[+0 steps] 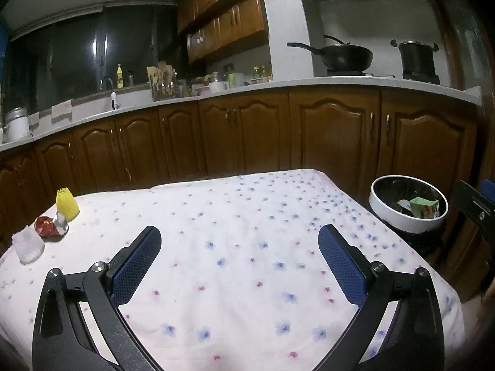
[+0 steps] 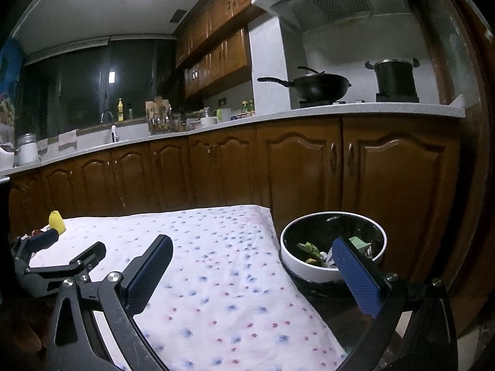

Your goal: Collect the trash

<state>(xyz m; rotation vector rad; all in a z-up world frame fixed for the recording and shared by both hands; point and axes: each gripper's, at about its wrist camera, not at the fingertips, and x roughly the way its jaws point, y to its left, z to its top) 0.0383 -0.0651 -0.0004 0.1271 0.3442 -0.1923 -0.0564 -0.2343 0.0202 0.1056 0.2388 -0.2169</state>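
Note:
Three pieces of trash lie at the table's far left: a yellow foam net (image 1: 67, 203), a red and silver wrapper (image 1: 51, 225) and a white foam net (image 1: 28, 245). My left gripper (image 1: 239, 241) is open and empty over the middle of the flowered tablecloth (image 1: 247, 216), well right of them. My right gripper (image 2: 252, 249) is open and empty at the table's right edge, beside the white-rimmed trash bin (image 2: 332, 244), which holds green and white scraps. The left gripper also shows in the right wrist view (image 2: 74, 244), open, near the yellow net (image 2: 56, 221).
The trash bin (image 1: 408, 205) stands on the floor off the table's right side. Dark wooden cabinets (image 1: 247, 136) run behind the table under a white counter with a sink, a wok (image 1: 343, 55) and a pot (image 1: 417, 58).

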